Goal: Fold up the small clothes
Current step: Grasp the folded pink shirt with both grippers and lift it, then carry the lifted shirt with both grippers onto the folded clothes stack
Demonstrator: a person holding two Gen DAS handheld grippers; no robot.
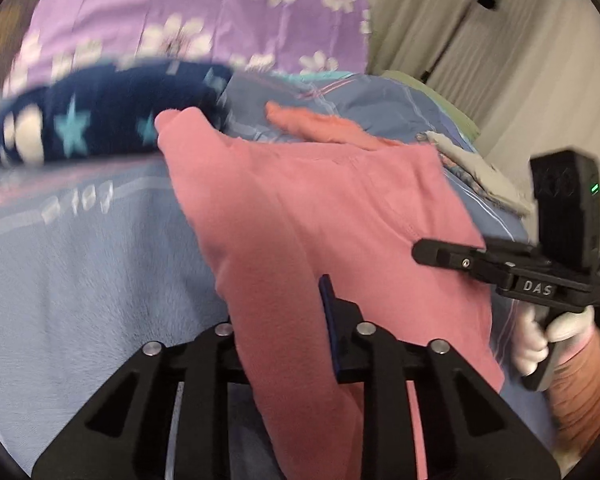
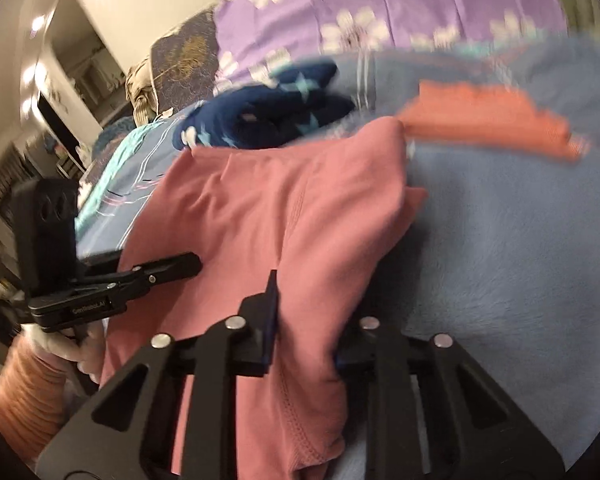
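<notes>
A pink garment [image 1: 300,208] lies stretched over a blue bed blanket [image 1: 80,300]. My left gripper [image 1: 280,344] is shut on one edge of it; cloth passes between the jaws. My right gripper [image 2: 304,332] is shut on the opposite edge of the same pink garment [image 2: 268,208]. Each gripper shows in the other's view: the right one [image 1: 452,254] at the garment's right side, the left one [image 2: 172,266] at its left side. Both views are blurred by motion.
A dark blue star-print garment [image 1: 80,120] and an orange cloth [image 1: 320,124] lie further back on the bed. A purple flowered pillow [image 1: 180,12] stands behind them. Folded pale cloths [image 1: 472,172] sit at the right, curtains [image 1: 500,60] beyond.
</notes>
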